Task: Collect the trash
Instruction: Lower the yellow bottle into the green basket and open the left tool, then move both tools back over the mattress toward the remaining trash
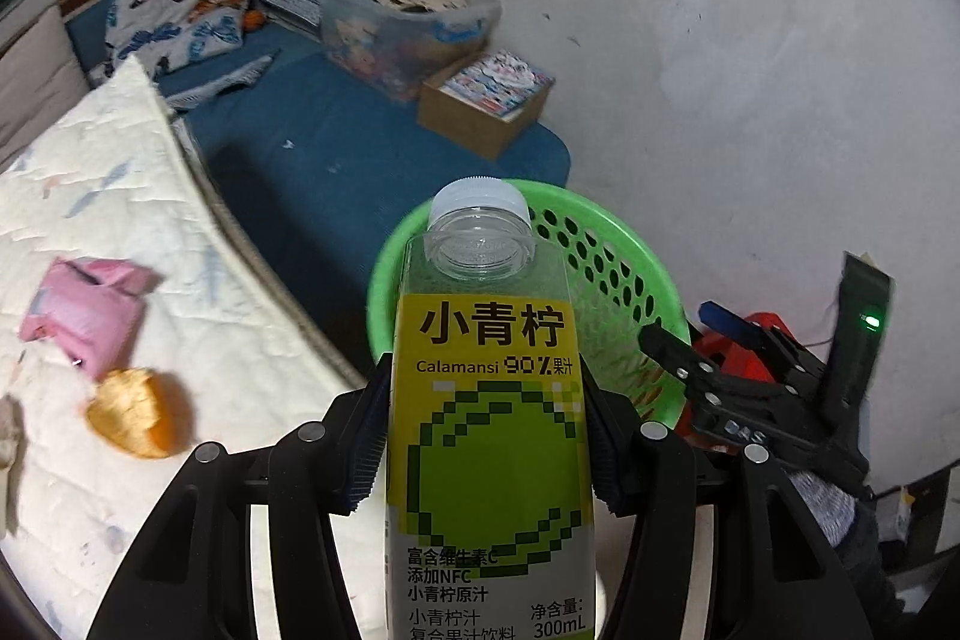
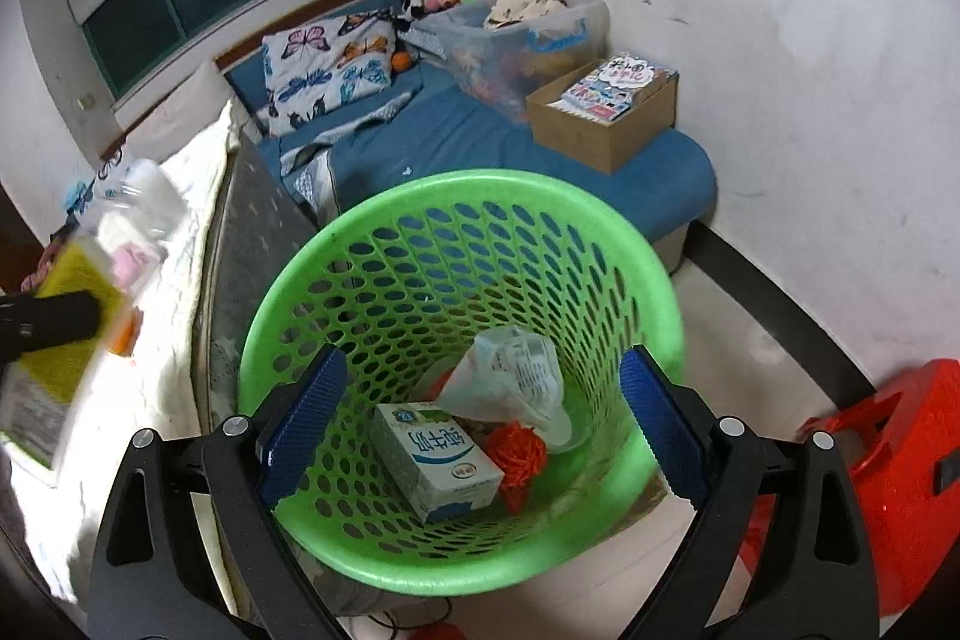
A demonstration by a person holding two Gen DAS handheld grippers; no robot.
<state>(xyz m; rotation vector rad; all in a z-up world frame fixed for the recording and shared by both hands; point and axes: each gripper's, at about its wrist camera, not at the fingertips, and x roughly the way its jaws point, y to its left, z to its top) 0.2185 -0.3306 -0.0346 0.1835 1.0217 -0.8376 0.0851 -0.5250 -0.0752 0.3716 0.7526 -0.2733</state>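
Bottle (image 1: pixel 489 400), calamansi juice, empty: clamped upright between left gripper (image 1: pixel 486 436) pads, green basket (image 1: pixel 600 244) just ahead. Right gripper (image 2: pixel 480 430): spread wide, nothing held, above basket mouth. Advice: carry bottle fully past rim before releasing; keep right gripper clear.

Black tongs (image 2: pixel 480 424) — blue ribbed pads (image 2: pixel 303 421), silver screws.

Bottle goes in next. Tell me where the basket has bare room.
In the green basket, the far half of the floor is bare. The near half is crowded: milk carton, orange netting, plastic bag.
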